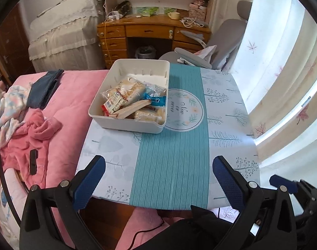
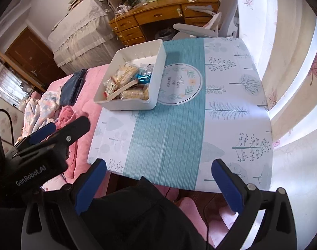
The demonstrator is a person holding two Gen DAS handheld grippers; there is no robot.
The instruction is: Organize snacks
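The snacks point(image 1: 133, 100) all lie in the white bin point(image 1: 125, 123), which sits on the far left part of the worktop point(image 1: 170, 162), its left side near the edge next to the pink bed point(image 1: 75, 95). In it are clear-wrapped pale bars, a packet with a red end, a flat tan packet lying across the pile and a blue wrapper point(image 1: 156, 100) against the right wall. The far end of the bin is bare. Nothing loose lies on the patterned cloth around the bin.

The left gripper point(image 1: 158, 177) hangs over the near edge of the worktop, well short of the bin, its fingers spread wide with nothing between them. The right gripper point(image 2: 158, 179) is just beside it, also over the near edge, fingers equally wide and empty. In the right wrist view the left gripper shows as a black body at the left.

Judging from this, the gathering step looks finished: every packet in view is in the bin and both hands are free. If anything remains, it would be tidying the pile, which means reaching forward and left over the bin's near wall and closing on one packet without dragging its neighbours.
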